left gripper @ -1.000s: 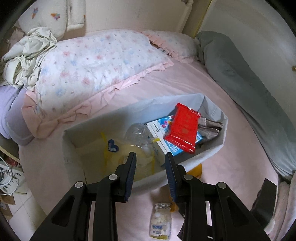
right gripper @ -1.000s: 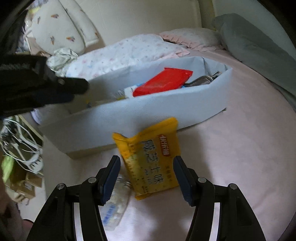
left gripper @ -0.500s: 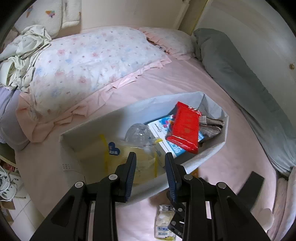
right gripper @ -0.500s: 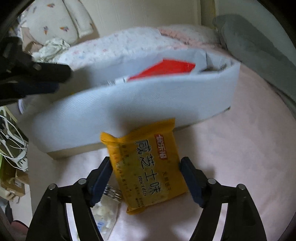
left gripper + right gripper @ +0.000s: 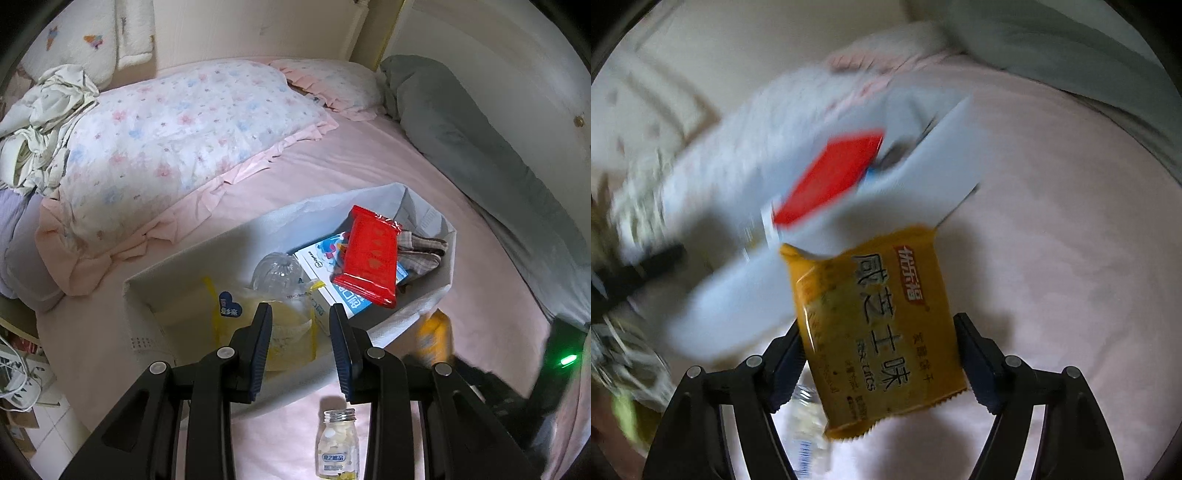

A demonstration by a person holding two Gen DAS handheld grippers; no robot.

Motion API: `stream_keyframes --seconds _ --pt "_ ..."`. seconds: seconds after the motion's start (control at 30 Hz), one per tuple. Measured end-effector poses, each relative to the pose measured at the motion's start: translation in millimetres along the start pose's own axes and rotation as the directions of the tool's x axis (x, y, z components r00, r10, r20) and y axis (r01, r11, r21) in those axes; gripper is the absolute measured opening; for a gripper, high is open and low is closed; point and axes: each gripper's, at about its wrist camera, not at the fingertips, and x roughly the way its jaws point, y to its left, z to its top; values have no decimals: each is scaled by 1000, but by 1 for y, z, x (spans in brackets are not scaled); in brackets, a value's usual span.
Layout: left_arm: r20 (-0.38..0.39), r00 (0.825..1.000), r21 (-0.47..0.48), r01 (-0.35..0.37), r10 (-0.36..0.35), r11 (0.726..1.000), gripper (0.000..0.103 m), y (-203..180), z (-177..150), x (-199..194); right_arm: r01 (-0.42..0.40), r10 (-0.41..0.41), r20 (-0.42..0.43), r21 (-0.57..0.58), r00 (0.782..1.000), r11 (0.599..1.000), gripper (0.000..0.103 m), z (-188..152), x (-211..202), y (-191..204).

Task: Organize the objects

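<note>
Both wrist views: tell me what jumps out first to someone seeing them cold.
The yellow snack packet fills the right wrist view, pinched between the fingers of the right gripper above the pink bedsheet. In the left wrist view, a red packet lies on top inside the grey storage bin, and a small pill bottle lies on the sheet below the open left gripper.
</note>
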Motion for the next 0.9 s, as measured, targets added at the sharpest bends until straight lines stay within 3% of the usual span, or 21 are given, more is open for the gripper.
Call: stream_keyframes --seconds 0.03,0.13,0.27,0.37,0.53,0.6,0.67,0.73,0.83,0.9 --pt "0 1000 5 3 -3 1000 32 -1 0 0 -13 13 27 23 1000 1000 71 -1 -8 -2" --pt "-6 999 6 34 -34 999 32 -3 0 -1 -131 114 157 101 981 986 49 3 -36 -7" --pt "-4 999 -9 46 -46 999 32 -2 3 -4 -298 230 332 169 915 940 45 9 -61 -3" --pt "10 1000 -12 21 -21 1000 32 1 5 -7 -350 273 356 170 894 921 39 20 -61 6" --pt "3 1000 -29 25 -25 999 32 8 6 -5 -201 164 242 135 956 970 39 21 -48 21" --pt "-15 999 -42 40 -41 998 32 9 5 -1 -93 60 201 158 978 983 42 12 -48 9" --pt "-29 998 -47 55 -57 997 32 8 4 1 32 -58 158 163 986 986 58 6 -43 -2" --pt "-31 997 -42 63 -65 997 32 5 3 1 152 -165 91 138 982 979 61 -1 -26 -11" --pt "-31 997 -26 66 -67 997 32 -2 2 0 175 -177 19 68 984 982 61 -19 9 -25" --pt "-32 997 -9 67 -67 998 32 -7 1 -3 157 -157 -23 42 987 987 70 -39 30 -33"
